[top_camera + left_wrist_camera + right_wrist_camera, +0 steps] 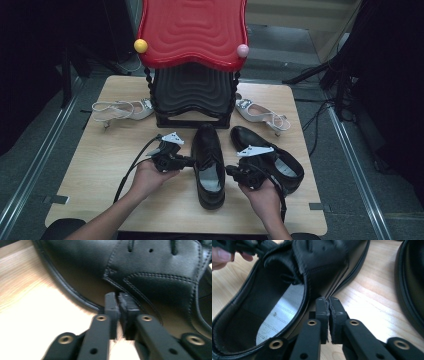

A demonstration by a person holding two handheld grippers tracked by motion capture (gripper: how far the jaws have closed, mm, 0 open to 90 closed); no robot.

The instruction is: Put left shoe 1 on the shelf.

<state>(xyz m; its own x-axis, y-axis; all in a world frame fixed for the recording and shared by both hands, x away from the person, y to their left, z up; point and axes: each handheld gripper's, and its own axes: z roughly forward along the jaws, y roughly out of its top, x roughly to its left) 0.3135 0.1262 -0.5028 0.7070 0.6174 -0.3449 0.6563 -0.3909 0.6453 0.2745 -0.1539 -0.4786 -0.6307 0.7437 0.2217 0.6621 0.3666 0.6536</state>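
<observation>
Left tool, jaws nearly together and holding nothing, sits at the black shoe's left flank. Right tool, likewise narrow and holding nothing, sits at that shoe's right flank.

No legible text — shoes, rack, table — no labels or numbers

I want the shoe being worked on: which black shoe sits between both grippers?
The left black shoe, pointing straight at the rack; the other black shoe lies angled, right of both.

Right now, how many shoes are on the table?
4: one black shoe between the grippers, another black shoe right of it, a white sandal far left, a white sandal far right.
</observation>
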